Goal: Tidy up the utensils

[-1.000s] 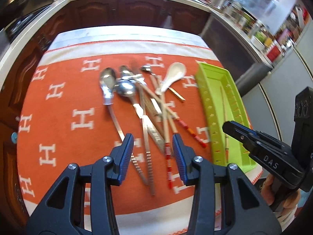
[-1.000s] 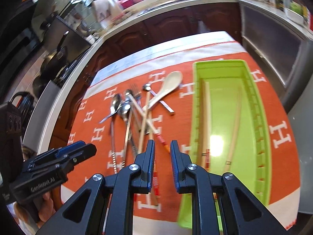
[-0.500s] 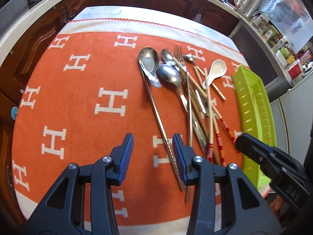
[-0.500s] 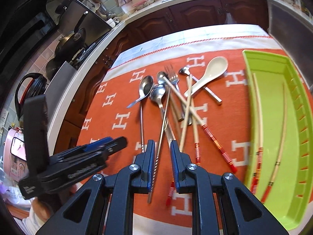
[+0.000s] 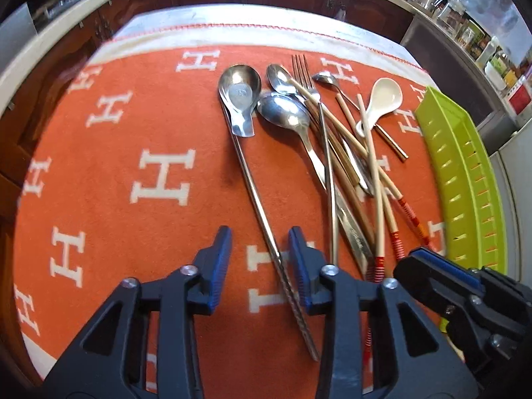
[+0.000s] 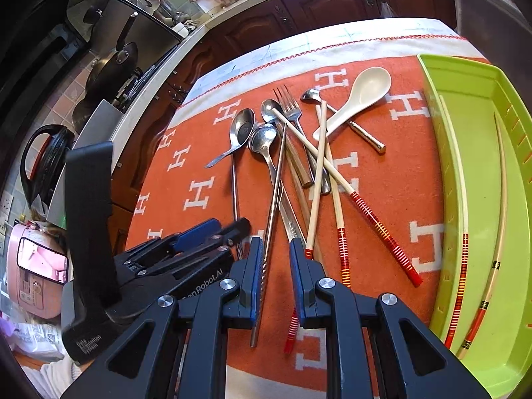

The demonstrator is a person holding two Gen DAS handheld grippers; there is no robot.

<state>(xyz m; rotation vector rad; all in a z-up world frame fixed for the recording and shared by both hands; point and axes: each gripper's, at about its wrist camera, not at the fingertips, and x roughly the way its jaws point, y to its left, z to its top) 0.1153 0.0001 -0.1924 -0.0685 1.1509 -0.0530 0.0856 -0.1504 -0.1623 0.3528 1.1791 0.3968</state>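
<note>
A pile of utensils lies on the orange cloth: metal spoons, a fork, a white ceramic spoon, red-banded wooden chopsticks and metal chopsticks. My left gripper is low over the cloth, its jaws closing around a long metal chopstick without the pads touching it. My right gripper stands narrowly open astride a second metal chopstick. To the right is the green tray, and two chopsticks lie in it.
Dark wooden cabinets and a counter run behind the table. On the left of the right wrist view are pans on a stove, a black kettle and a pink appliance. The cloth ends close to both grippers at the near table edge.
Both grippers have come down toward the near ends of the pile. The left jaws have narrowed and now straddle the long metal chopstick. The right gripper's gap is unchanged.
</note>
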